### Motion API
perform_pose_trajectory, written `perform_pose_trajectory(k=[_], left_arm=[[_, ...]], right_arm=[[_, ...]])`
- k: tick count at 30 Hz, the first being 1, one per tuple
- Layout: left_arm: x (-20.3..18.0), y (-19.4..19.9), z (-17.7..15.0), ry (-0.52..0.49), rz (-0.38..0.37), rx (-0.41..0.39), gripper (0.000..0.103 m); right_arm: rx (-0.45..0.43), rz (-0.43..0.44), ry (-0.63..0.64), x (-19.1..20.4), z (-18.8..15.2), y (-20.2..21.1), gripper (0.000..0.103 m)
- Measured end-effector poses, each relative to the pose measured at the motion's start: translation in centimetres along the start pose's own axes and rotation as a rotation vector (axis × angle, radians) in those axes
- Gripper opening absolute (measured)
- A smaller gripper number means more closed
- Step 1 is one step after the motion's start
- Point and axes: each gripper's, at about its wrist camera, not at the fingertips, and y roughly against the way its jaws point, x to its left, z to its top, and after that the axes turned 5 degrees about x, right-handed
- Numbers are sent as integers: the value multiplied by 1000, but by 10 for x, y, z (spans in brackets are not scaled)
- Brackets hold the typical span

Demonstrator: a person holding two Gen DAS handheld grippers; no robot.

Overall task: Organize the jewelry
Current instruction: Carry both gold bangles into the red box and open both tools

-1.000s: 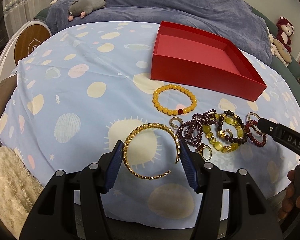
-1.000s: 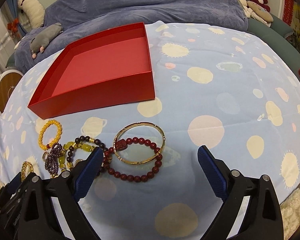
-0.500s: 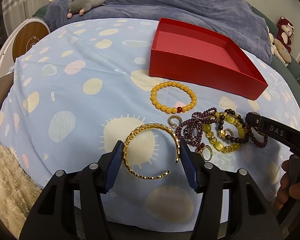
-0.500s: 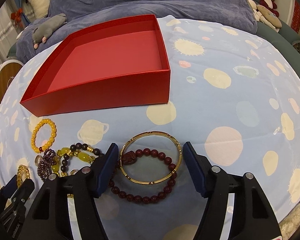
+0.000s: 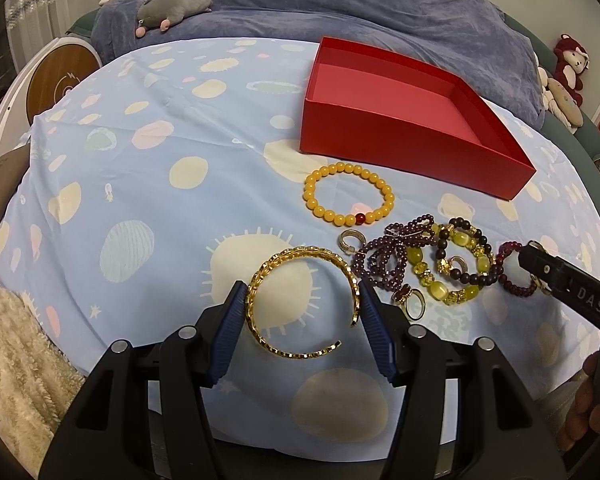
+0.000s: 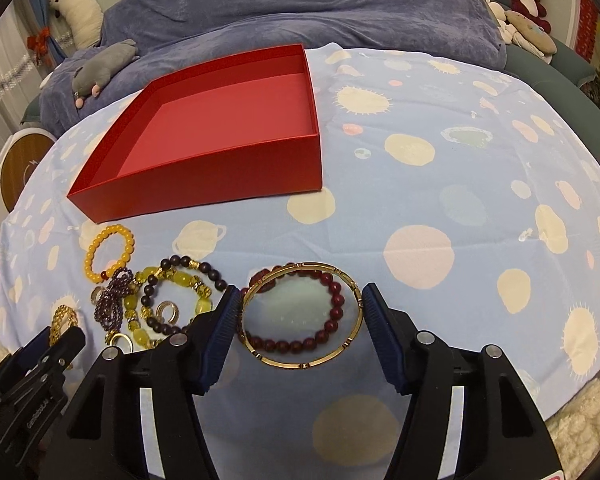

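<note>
My left gripper [image 5: 302, 312] is shut on a gold chain cuff [image 5: 260, 280], its blue pads pressing both sides. In the right wrist view my right gripper [image 6: 300, 320] is shut on a thin gold bangle [image 6: 300, 364]. A dark red bead bracelet [image 6: 336, 300] shows through the bangle's ring. On the spotted blue cloth between the grippers lie a yellow bead bracelet [image 5: 334, 219], a purple bead cluster [image 5: 384, 264], a green and dark bead bracelet [image 5: 464, 292] and small rings [image 5: 348, 240]. Beyond them stands an open red box [image 5: 400, 148] with nothing inside.
The cloth-covered table [image 6: 460, 200] runs wide to the right of the box. A blue blanket with a grey plush toy [image 5: 172, 4] lies behind. A cream fleece [image 5: 16, 360] hangs at the near left edge. A person's hand [image 5: 592, 408] holds the right gripper's handle.
My right gripper moved in over the gold bangle and its jaws closed from wide apart onto it. The left gripper kept its hold on the gold cuff.
</note>
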Motion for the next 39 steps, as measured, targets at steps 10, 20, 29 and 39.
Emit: perform_pose_trajectory(k=[10, 20, 29, 39], left_arm=[[-5, 16, 2, -5, -29, -25, 54], [-26, 27, 67, -46, -75, -83, 54], [-58, -10, 179, -116, -99, -95, 54], [-74, -79, 261, -167, -62, -66, 54]], right_arm=[[-9, 49, -30, -6, -24, 27, 60], [-87, 97, 18, 11, 39, 39, 60], [-121, 121, 65, 29, 148, 12, 60], [-89, 104, 79, 37, 234, -51, 60]])
